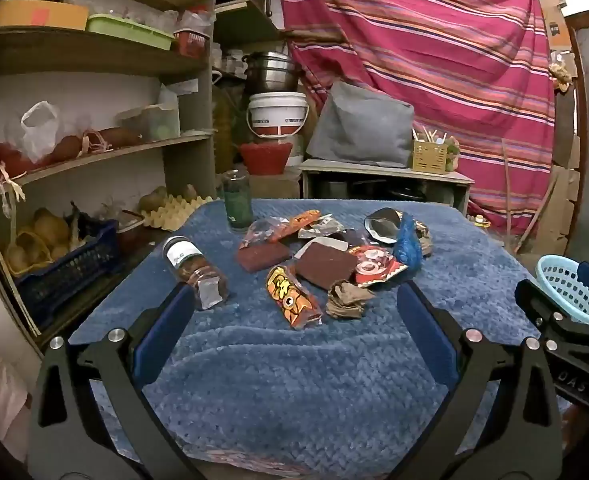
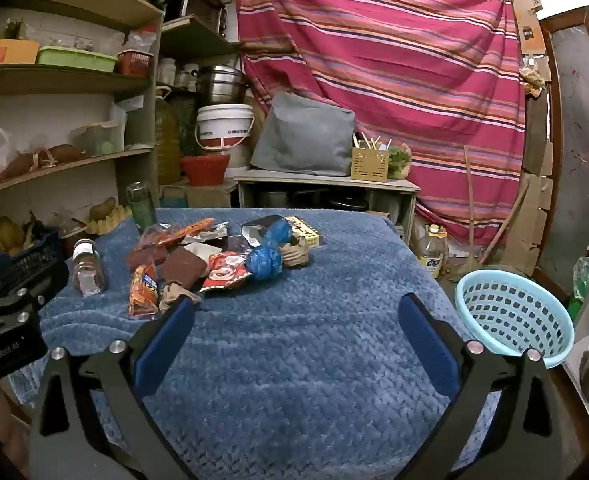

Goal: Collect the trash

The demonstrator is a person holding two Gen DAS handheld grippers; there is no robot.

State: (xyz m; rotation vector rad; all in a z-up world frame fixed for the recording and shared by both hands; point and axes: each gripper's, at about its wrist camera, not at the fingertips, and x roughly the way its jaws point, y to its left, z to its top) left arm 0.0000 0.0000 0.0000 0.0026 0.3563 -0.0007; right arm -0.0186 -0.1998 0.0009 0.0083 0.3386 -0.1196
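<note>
Several wrappers point(image 1: 334, 256) lie heaped at 12 o'clock on the blue cloth point(image 1: 294, 380); the basket point(image 2: 514, 312) waits at 3 o'clock. I hold left gripper point(image 1: 294, 304) and right gripper point(image 2: 298, 312) wide open, empty. Collecting has not begun; next I must reach forward.

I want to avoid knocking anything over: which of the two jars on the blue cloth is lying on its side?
The spice jar with brown contents, at the cloth's left edge, lies on its side. The green jar behind it stands upright.
</note>
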